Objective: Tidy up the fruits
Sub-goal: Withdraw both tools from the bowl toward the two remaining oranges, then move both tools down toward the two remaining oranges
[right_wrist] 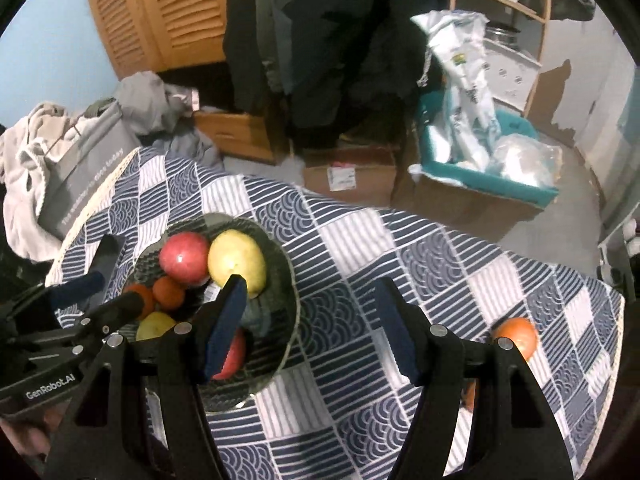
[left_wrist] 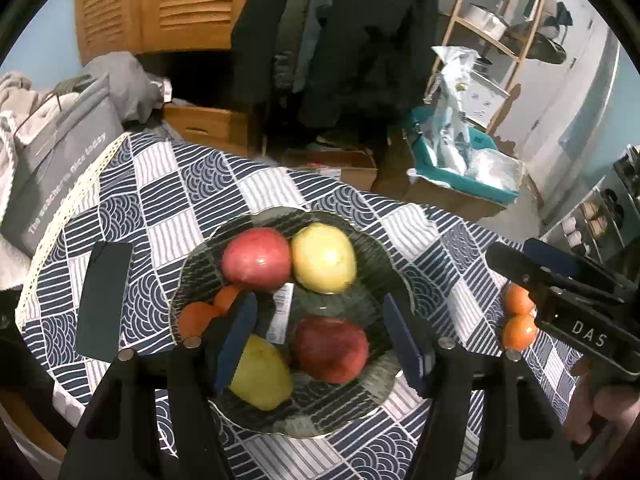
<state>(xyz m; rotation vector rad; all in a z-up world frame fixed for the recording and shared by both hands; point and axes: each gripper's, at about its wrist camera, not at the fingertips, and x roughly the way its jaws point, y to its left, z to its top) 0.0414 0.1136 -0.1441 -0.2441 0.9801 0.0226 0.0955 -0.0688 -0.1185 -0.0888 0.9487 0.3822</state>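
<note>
Both tongs are hanging released: the left tongs (left_wrist: 320, 336) over the fruit-filled plate (left_wrist: 384, 264), the right tongs (right_wrist: 310, 320) over bare tablecloth (right_wrist: 352, 240). A phone (left_wrist: 105, 300), shown clearly only in the left view, is lying left of the plate; oranges (left_wrist: 519, 322) are sitting right, one (right_wrist: 516, 336) beside the right tongs.

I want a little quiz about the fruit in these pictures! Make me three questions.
1. True or false: both red apples lie in the glass plate.
2. Which gripper hangs over the plate: A left gripper, B right gripper?
3. Fill in: the tangerines still outside the plate lie on the ______.

Key: 1 true, red apple and second red apple. 2 A. 3 tablecloth.
</note>
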